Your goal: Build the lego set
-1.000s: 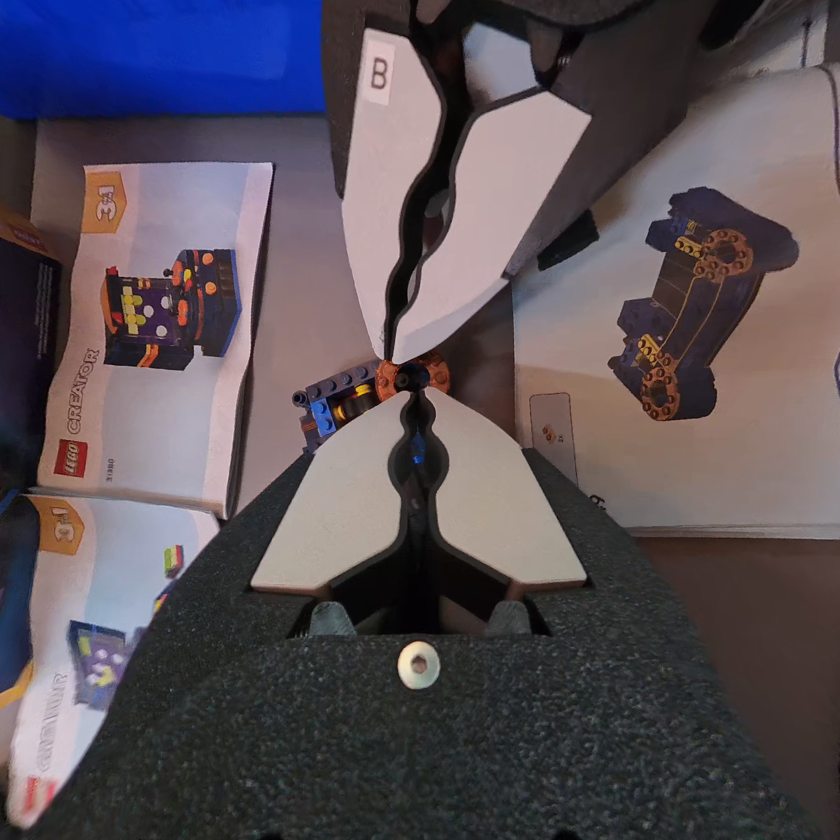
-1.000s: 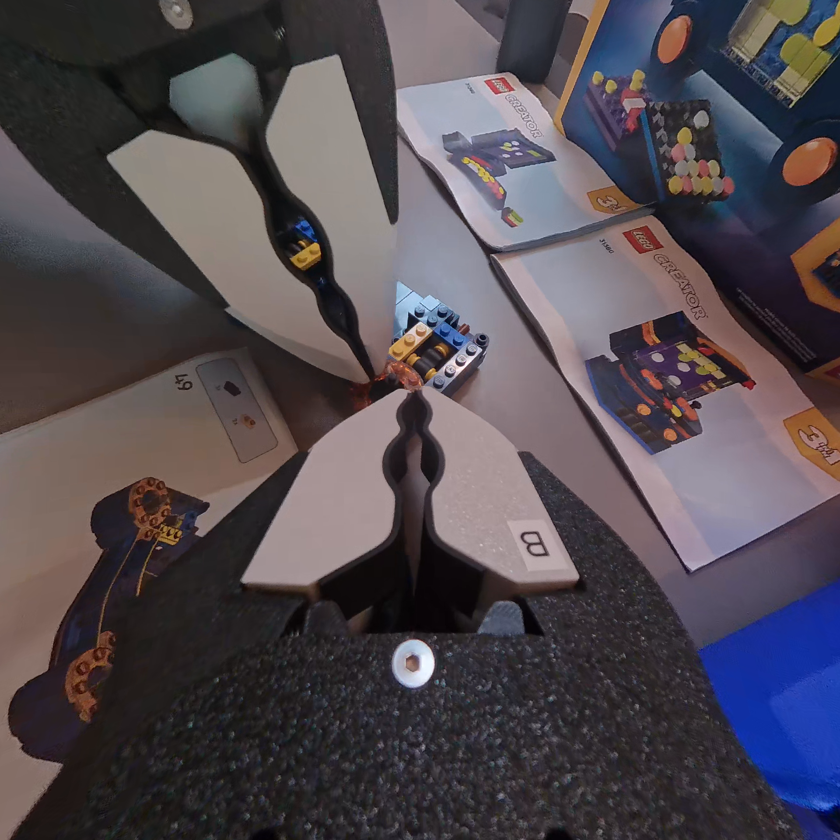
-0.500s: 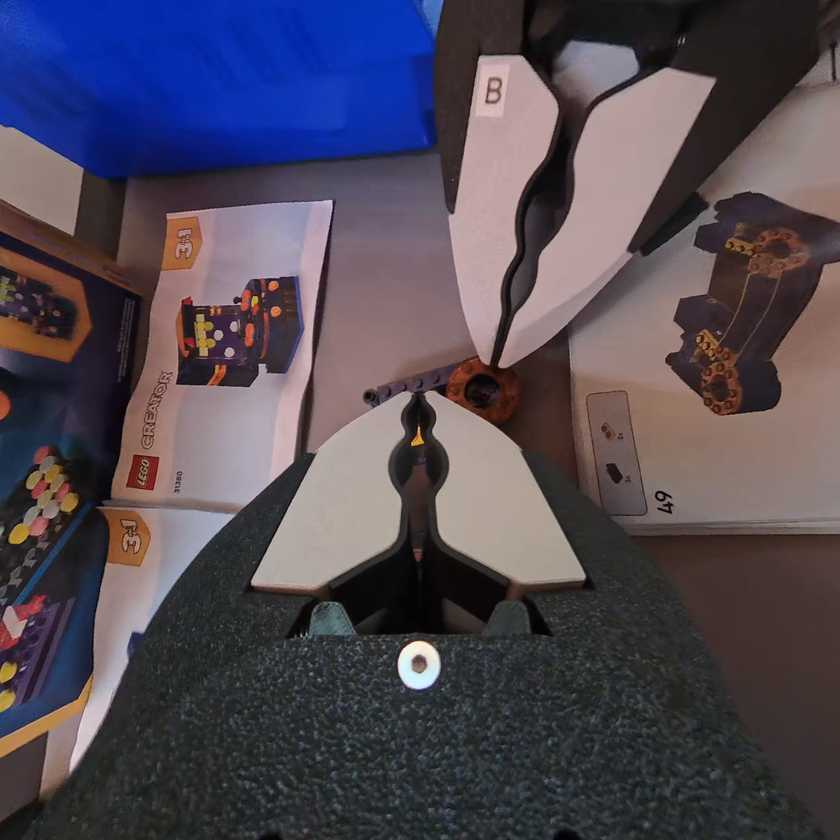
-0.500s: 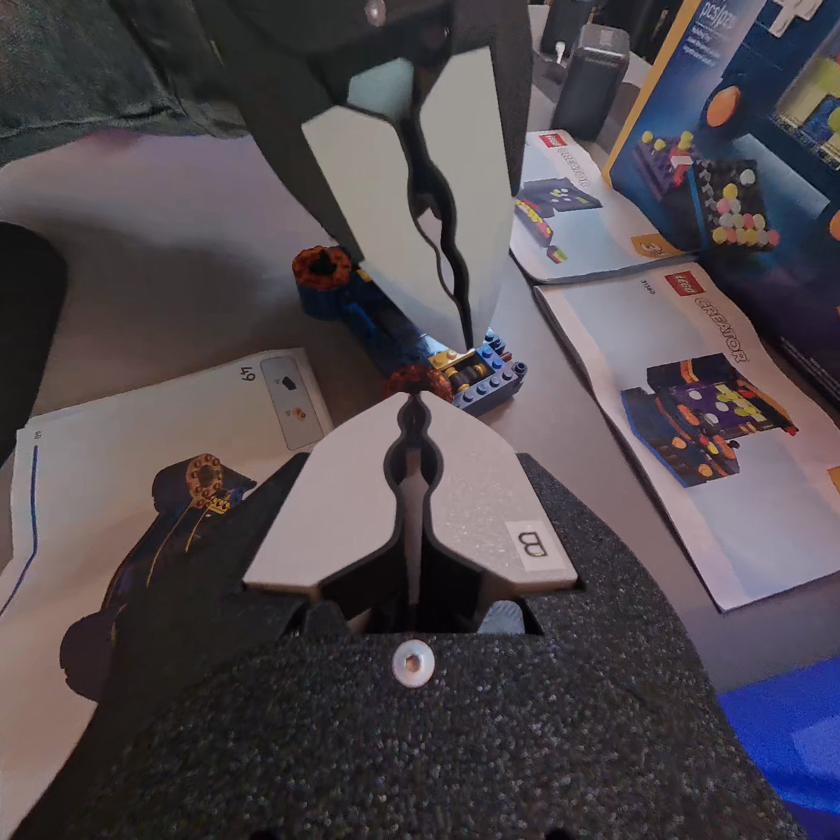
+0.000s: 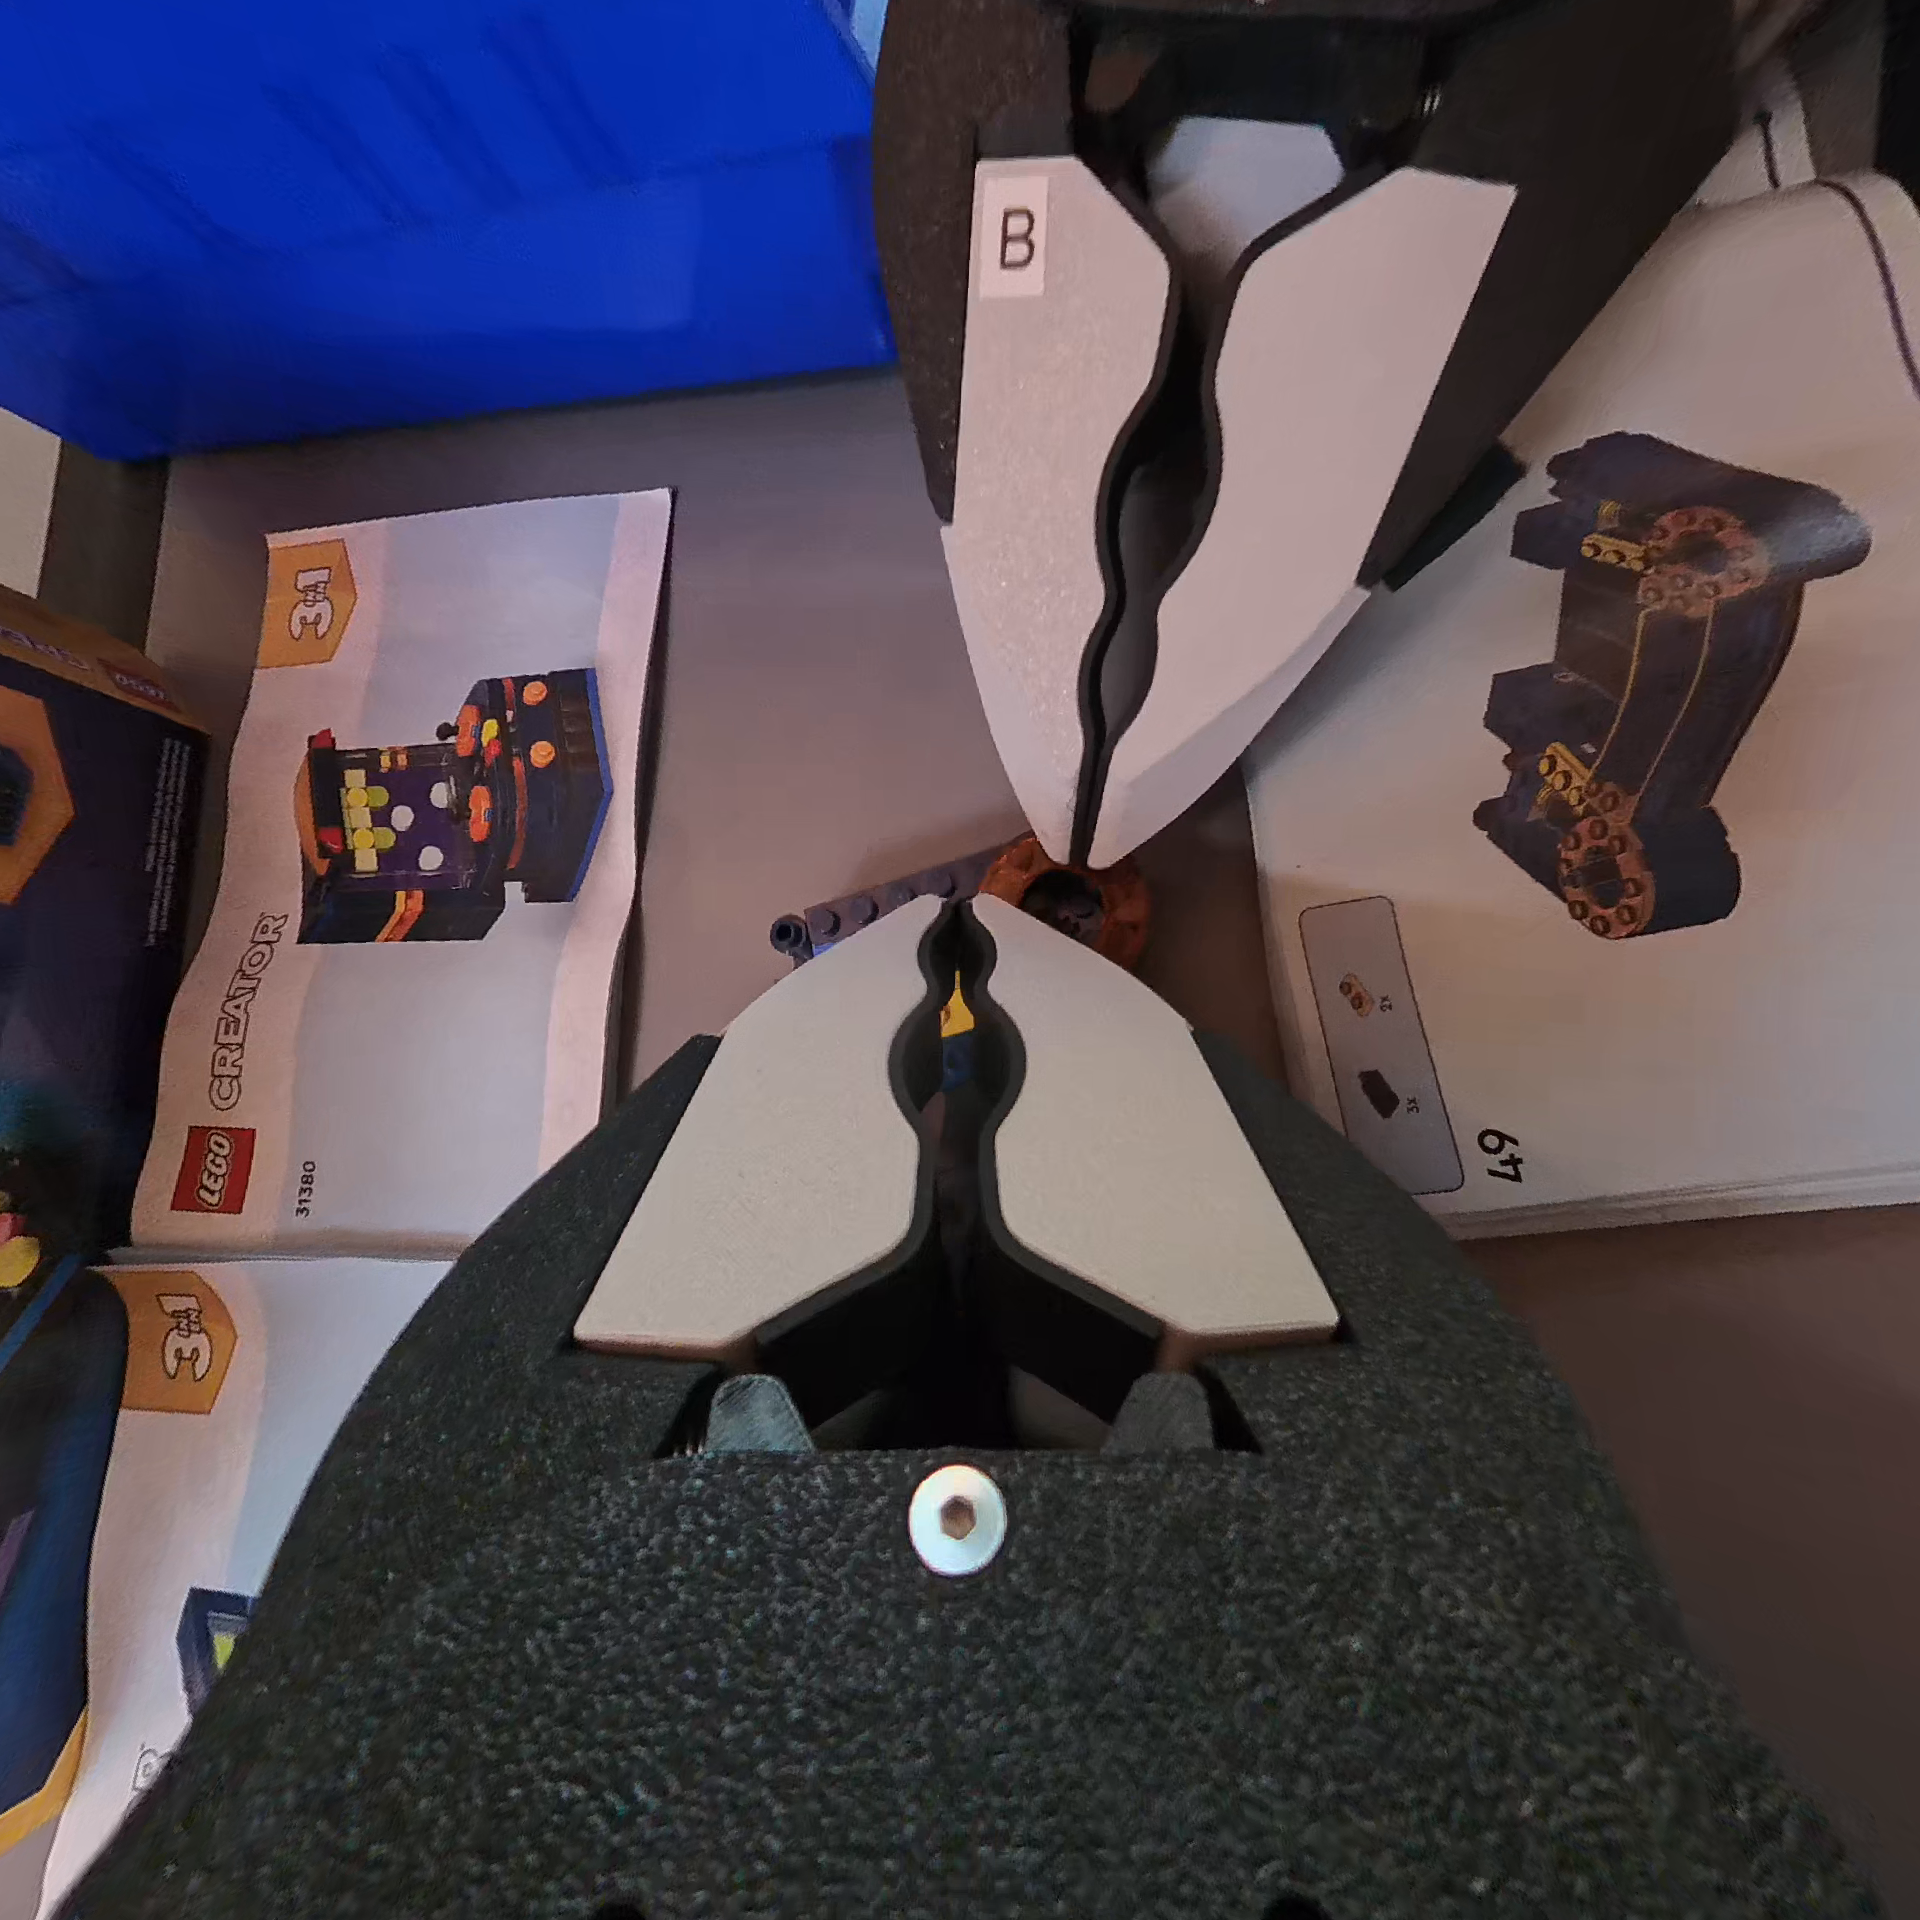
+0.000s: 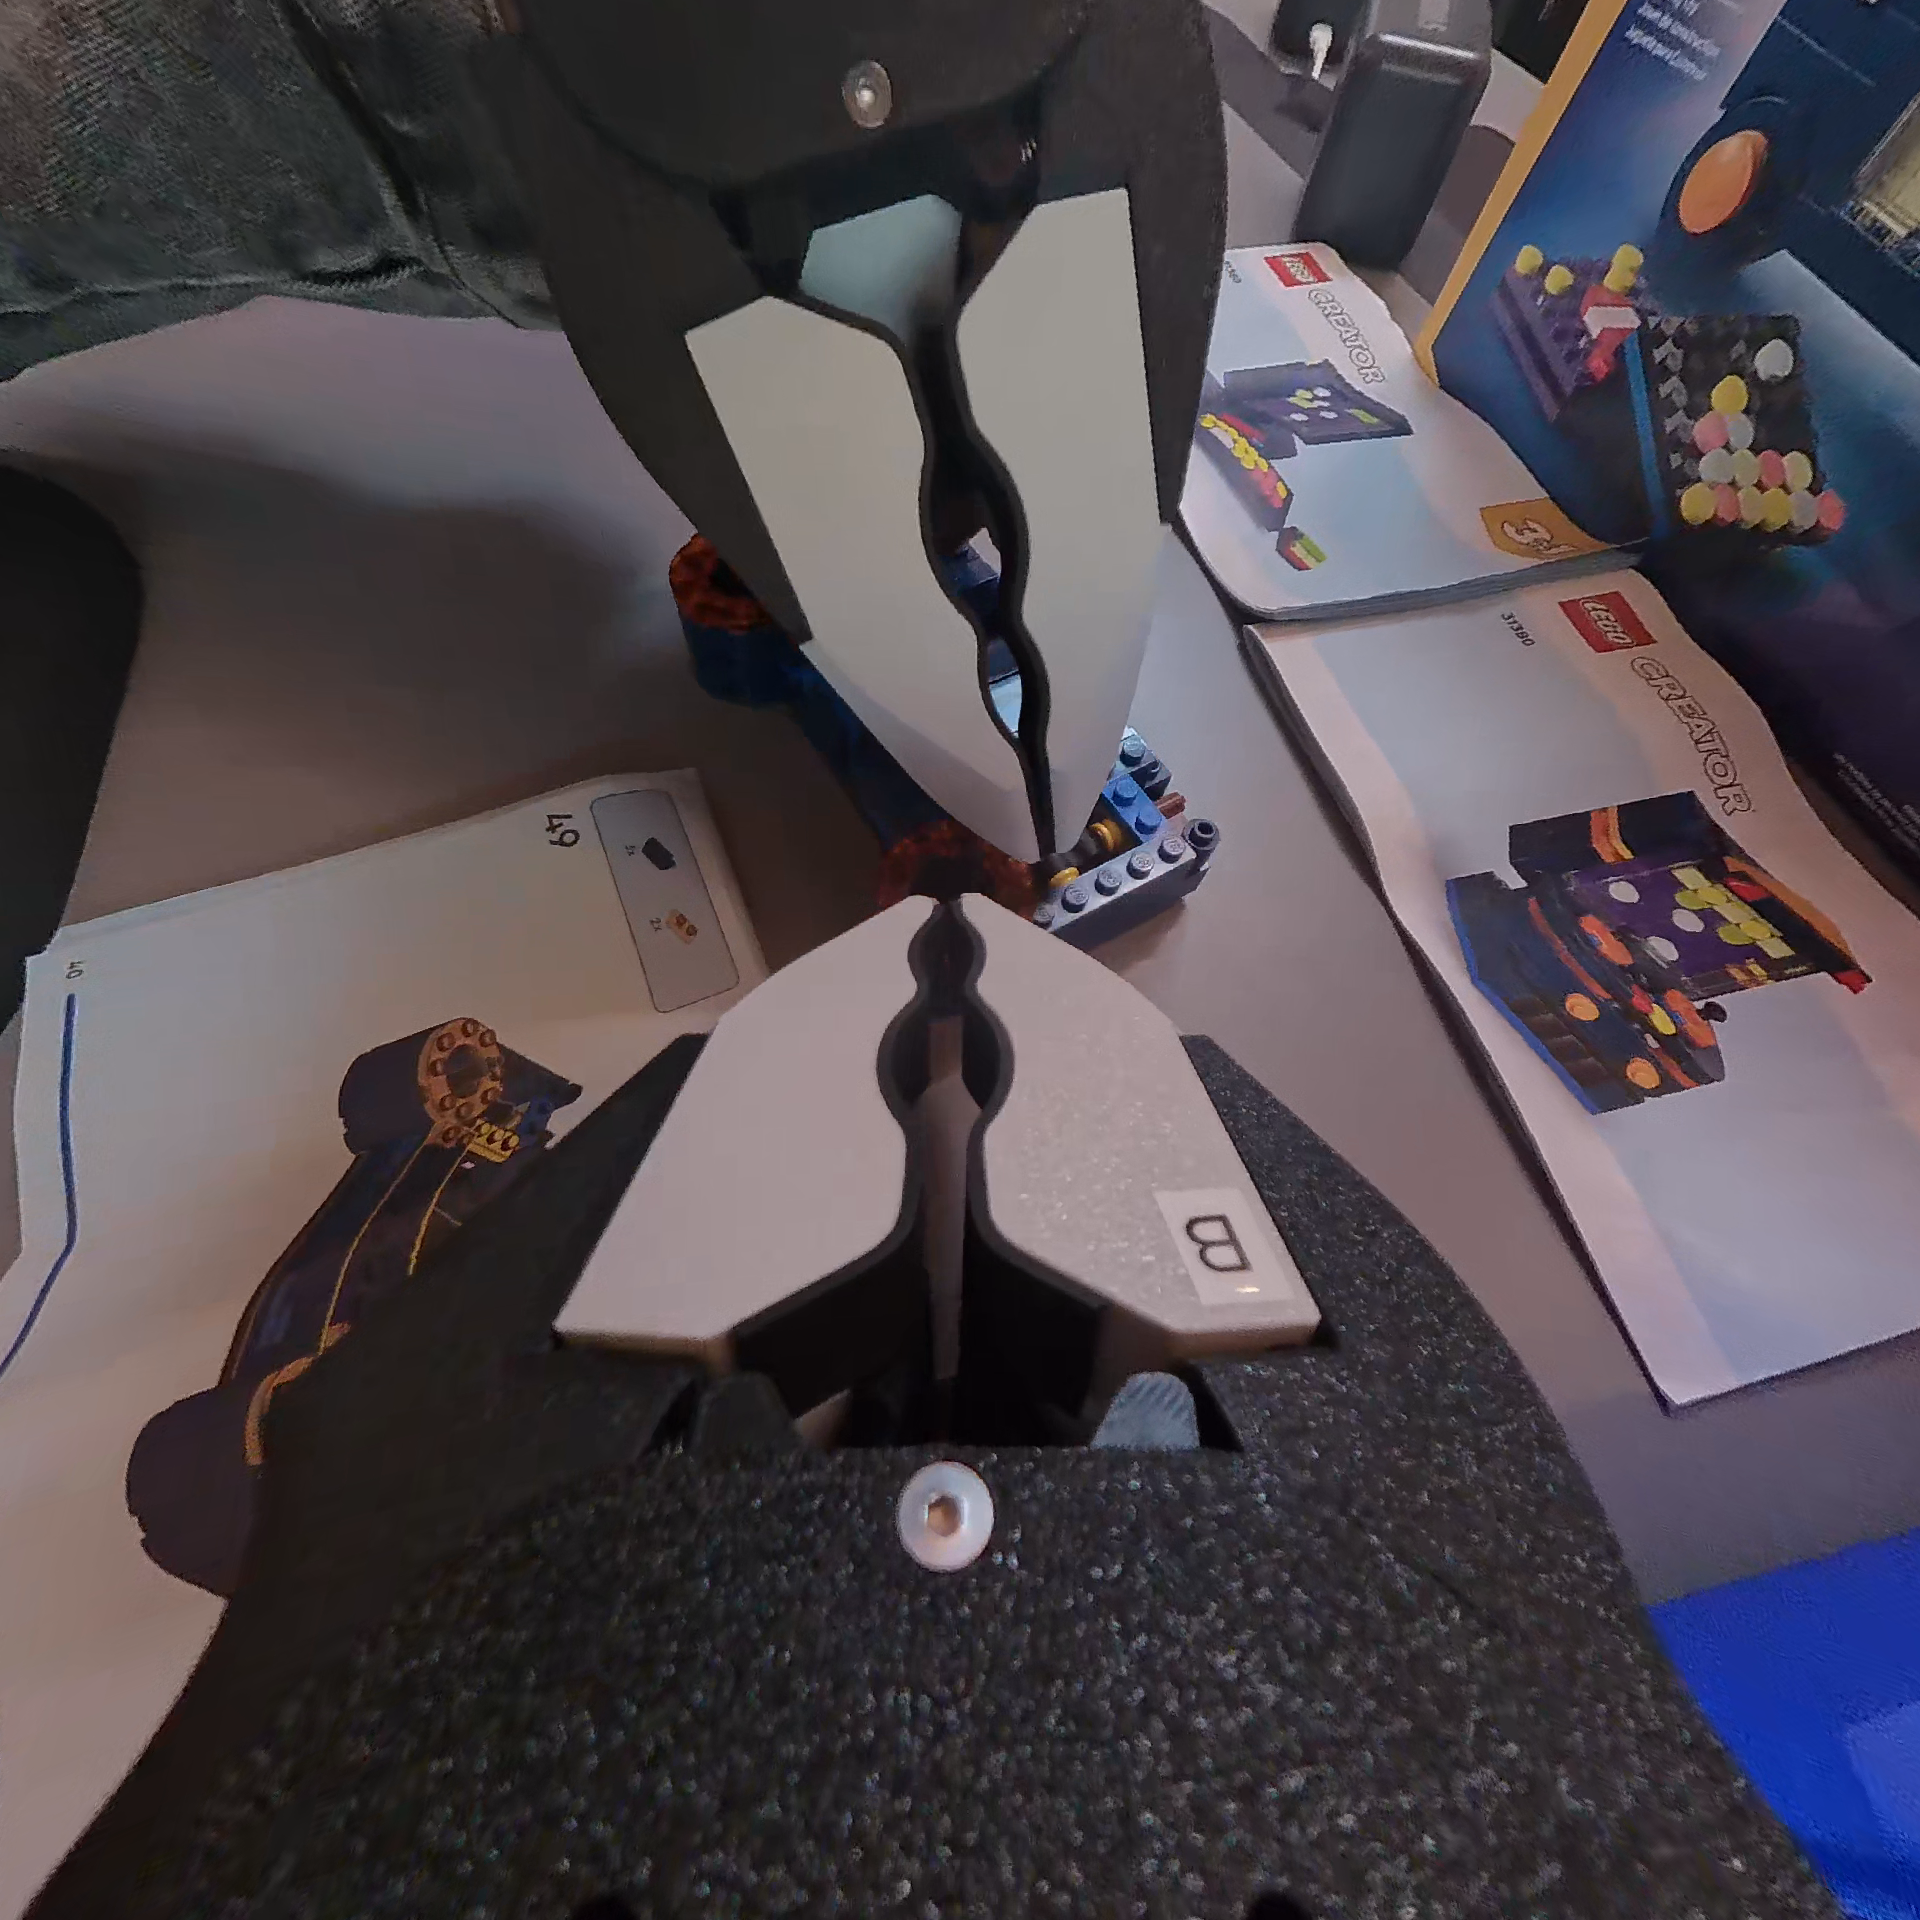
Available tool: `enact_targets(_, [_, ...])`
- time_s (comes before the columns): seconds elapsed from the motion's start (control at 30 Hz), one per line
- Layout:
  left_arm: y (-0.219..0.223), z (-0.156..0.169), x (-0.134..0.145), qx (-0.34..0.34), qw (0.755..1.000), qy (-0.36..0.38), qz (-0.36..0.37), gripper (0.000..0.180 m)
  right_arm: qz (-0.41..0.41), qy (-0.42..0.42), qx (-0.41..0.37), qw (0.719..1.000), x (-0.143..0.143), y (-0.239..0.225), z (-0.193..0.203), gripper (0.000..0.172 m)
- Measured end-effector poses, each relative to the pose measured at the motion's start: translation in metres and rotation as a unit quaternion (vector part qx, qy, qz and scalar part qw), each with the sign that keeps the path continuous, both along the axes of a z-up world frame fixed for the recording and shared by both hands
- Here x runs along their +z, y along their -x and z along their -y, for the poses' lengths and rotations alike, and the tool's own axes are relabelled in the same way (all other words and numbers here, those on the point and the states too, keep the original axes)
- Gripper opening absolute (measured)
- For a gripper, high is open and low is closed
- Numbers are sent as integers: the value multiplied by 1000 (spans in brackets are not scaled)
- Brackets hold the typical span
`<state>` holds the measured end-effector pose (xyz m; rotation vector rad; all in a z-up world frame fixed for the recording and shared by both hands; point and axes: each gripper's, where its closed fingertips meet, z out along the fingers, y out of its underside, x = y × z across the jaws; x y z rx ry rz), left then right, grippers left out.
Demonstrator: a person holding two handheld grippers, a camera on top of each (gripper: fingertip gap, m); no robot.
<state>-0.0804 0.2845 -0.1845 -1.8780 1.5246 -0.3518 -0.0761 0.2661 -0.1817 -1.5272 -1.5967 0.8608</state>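
Observation:
A small blue and grey brick model (image 6: 1143, 868) lies on the grey table (image 5: 810, 644), with an orange ring (image 5: 1117, 914) at its near end and a second ring (image 6: 707, 592) farther back. My left gripper (image 5: 956, 912) is shut, its tips against the model just beside the ring. In the right wrist view it (image 6: 1044, 847) comes down from above onto a black and yellow axle part. My right gripper (image 6: 945, 912) is shut, its tips at the orange ring (image 6: 925, 862). In the left wrist view it (image 5: 1081, 857) touches the ring's rim from above.
An open instruction booklet (image 5: 1558, 987) lies right of the model. Two closed booklets (image 5: 416, 831) and a toy box (image 6: 1714, 312) lie on the other side. A blue bin (image 5: 416, 208) stands behind. A person's sleeve (image 6: 208, 156) and a dark device (image 6: 1392, 135) are at the table's far edge. My two grippers' fingertips are within a few centimetres of each other.
Both grippers stayed shut at the orange ring. Both have tilted up and drawn back a little, so more of the model, the box and the booklets shows.

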Motion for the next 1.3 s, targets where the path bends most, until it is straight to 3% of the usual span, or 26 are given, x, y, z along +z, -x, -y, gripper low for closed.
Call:
enact_targets(0.37, [-2,4,-1,17,999,31,8,0,7,-22,-6,1000,-2,1,-1,0])
enact_targets(0.47, [-1,1,-1,28,1000,13,-6,0,6,-17,-5,1000,-2,1,-1,0])
enact_targets(0.53, [14,-15,4,82,995,-45,-25,1,0,-11,3,1000,0,1,1,0])
enact_targets(0.63, [33,-28,52,176,968,-156,89,15,-57,3,10,998,18,-1,2,40])
enact_targets(0.7, [53,-24,89,245,925,-199,211,26,-104,20,16,994,35,-4,4,56])
enact_targets(0.8, [69,4,112,271,870,-185,368,78,-114,40,6,993,41,-6,0,77])
enact_targets(0.9, [77,26,80,272,880,-117,372,117,-61,83,17,995,18,-3,6,98])
enact_targets(0.97, [78,34,53,271,896,-67,346,119,-3,101,13,995,1,-2,6,103])
enact_targets(1.1, [72,38,31,255,918,18,303,118,28,108,8,994,-8,0,5,99])
enact_targets(1.2, [68,40,8,275,919,101,265,124,42,106,13,993,-12,0,7,96])
enact_targets(1.3, [67,41,-4,286,915,144,247,113,58,101,30,993,-16,-1,12,88])
